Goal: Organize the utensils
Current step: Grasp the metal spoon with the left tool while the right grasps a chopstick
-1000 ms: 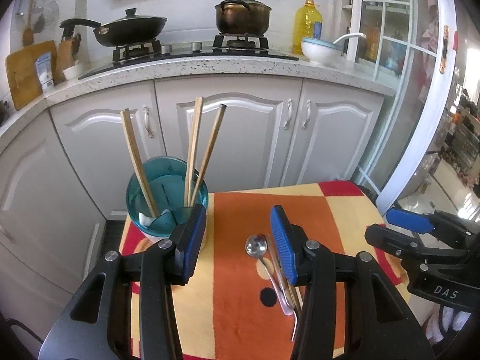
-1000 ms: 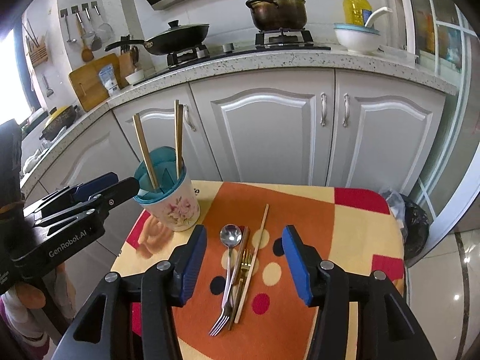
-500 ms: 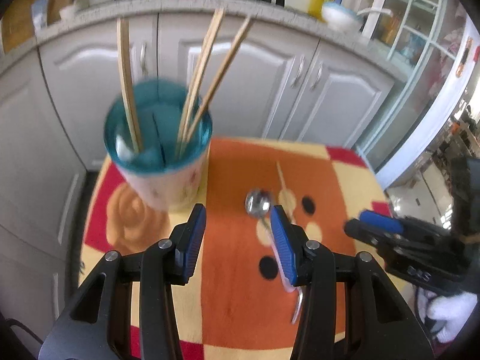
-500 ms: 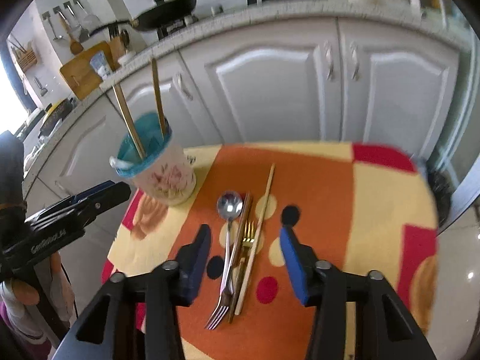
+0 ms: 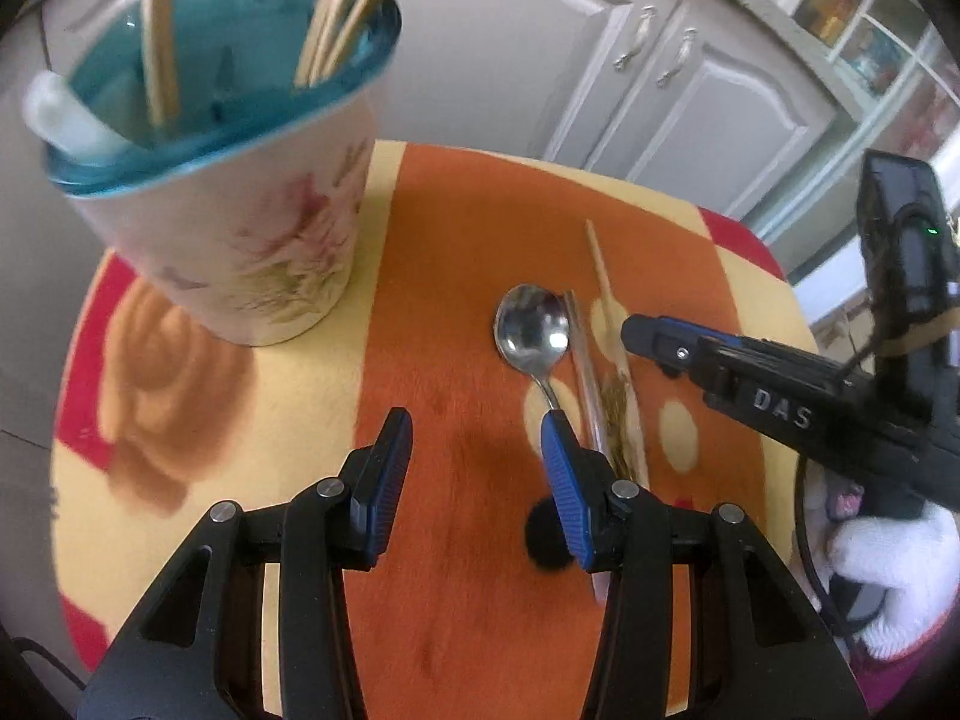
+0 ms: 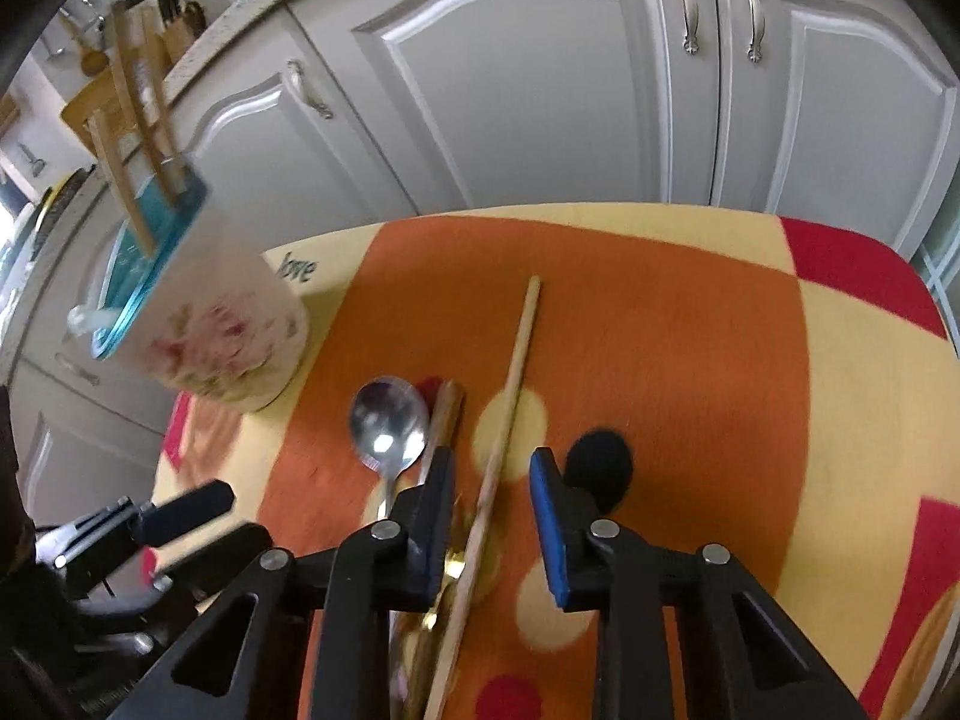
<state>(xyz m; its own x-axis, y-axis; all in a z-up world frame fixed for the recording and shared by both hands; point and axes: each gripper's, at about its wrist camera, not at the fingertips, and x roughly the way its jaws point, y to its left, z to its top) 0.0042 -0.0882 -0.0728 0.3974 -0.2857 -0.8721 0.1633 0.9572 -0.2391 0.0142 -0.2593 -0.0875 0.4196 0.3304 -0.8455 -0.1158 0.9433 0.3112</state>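
Note:
A floral cup (image 5: 240, 240) with a teal inside holds several wooden chopsticks (image 5: 159, 30) at the table's left. A steel spoon (image 5: 531, 330), a fork handle (image 6: 447, 414) and one loose chopstick (image 6: 516, 360) lie side by side on the orange cloth. My left gripper (image 5: 475, 420) hangs open low over bare cloth, just left of the spoon's handle. My right gripper (image 6: 492, 456) straddles the loose chopstick. Its jaws are closing, and a gap still shows on both sides of the stick.
The patterned cloth (image 6: 690, 330) covers a small table with rounded edges. Grey cabinet doors (image 6: 540, 90) stand close behind it. A white-gloved hand (image 5: 888, 558) holds the right gripper (image 5: 636, 336) at the table's right side.
Both grippers have dropped toward the table and tipped downward. The right gripper's jaws have narrowed and now stand on either side of the loose chopstick. The left gripper's jaws stayed wide.

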